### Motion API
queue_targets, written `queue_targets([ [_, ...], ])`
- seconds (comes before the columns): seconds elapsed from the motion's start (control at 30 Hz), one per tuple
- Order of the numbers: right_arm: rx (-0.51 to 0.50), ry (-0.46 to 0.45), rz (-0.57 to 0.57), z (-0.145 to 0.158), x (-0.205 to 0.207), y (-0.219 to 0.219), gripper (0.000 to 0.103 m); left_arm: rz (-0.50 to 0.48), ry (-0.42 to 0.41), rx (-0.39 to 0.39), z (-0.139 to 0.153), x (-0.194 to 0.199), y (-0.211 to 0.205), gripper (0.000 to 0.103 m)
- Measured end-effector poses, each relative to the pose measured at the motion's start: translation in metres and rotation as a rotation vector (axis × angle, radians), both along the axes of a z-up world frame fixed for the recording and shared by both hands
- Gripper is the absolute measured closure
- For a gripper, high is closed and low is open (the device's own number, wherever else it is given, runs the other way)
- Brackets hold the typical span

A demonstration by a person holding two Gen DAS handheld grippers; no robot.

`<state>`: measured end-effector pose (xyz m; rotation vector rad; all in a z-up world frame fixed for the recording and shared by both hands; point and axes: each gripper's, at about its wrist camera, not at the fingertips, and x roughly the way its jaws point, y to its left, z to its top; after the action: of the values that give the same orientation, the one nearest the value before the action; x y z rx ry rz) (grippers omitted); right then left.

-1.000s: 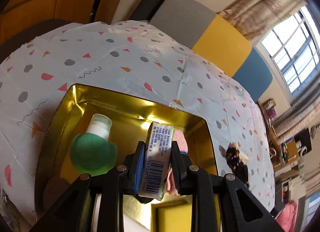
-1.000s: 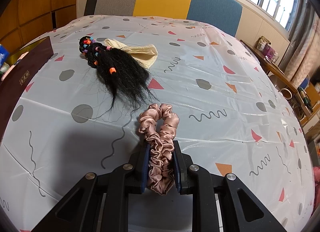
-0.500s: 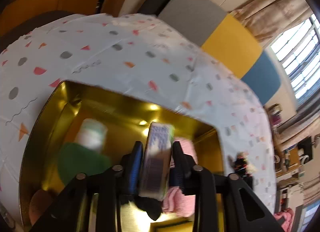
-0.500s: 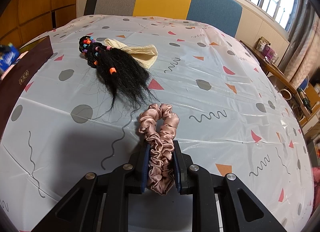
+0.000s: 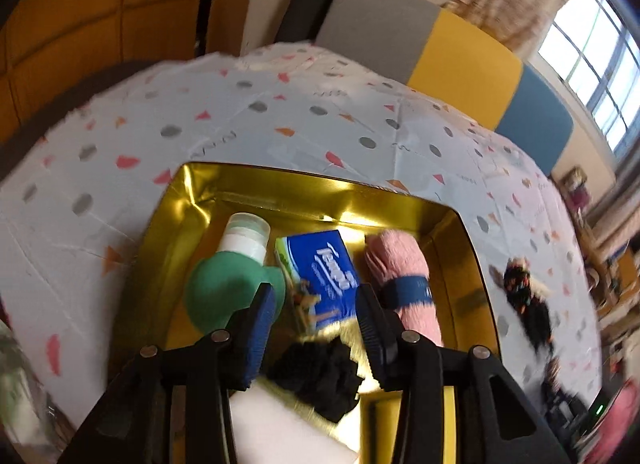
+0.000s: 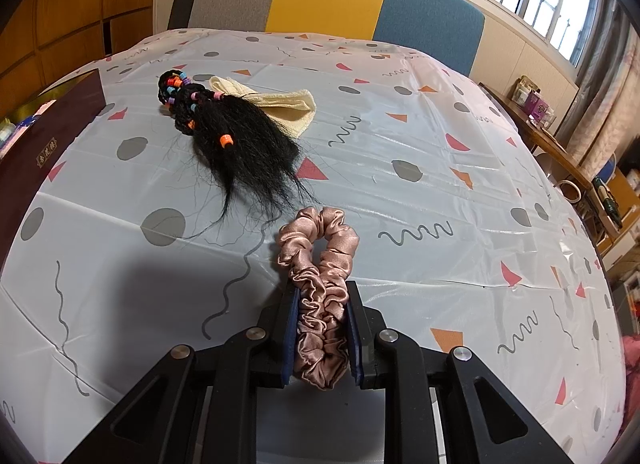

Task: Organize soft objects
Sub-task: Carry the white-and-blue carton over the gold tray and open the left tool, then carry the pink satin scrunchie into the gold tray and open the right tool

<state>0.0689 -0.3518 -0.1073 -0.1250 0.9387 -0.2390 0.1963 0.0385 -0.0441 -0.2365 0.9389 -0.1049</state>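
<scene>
Scrunchie: pink satin ruffled scrunchie (image 6: 320, 288) was pinched at its near half between the right tongs (image 6: 322, 334), its far loop resting on the table (image 6: 440, 168), apparently held ready for a carry to the box.
Right tongs: narrowed onto the scrunchie, low and level over the near part of the table, pointing to the far side.
Left tongs: (image 5: 316, 324) spread wide and gripping nothing, poised above the near part of the box and tilted down into it, a pose that reads as a release just made.
Box: gold-lined rectangular box (image 5: 240, 184) stood on the table's left side; its dark maroon outer wall (image 6: 44, 144) showed at the left edge of the right wrist view.
Box contents: green squeeze bottle with a white cap (image 5: 228, 280) lay at left, blue tissue packet (image 5: 324, 276) lay flat in the middle between the spread fingers, pink fuzzy roll with a blue band (image 5: 404, 284) at right, crumpled black cloth (image 5: 320, 376) nearest; laid side by side, probably to leave room.
Waiting on the table: black hairpiece with coloured beads (image 6: 228, 132) and pale yellow folded cloth (image 6: 280, 104) lay touching, far of the scrunchie.
Progress: judged partway, several soft things boxed, three still outside.
</scene>
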Motion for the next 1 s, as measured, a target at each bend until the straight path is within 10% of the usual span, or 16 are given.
queue_targets([
  [0.33, -0.002, -0.001, 0.000, -0.001, -0.001, 0.001, 0.081, -0.053, -0.135, 0.098, 0.025, -0.076, -0.008, 0.059],
  [1.0, -0.043, 0.011, -0.001, -0.001, 0.000, 0.006, 0.083, -0.069, -0.133, 0.121, 0.023, -0.129, -0.004, 0.055],
])
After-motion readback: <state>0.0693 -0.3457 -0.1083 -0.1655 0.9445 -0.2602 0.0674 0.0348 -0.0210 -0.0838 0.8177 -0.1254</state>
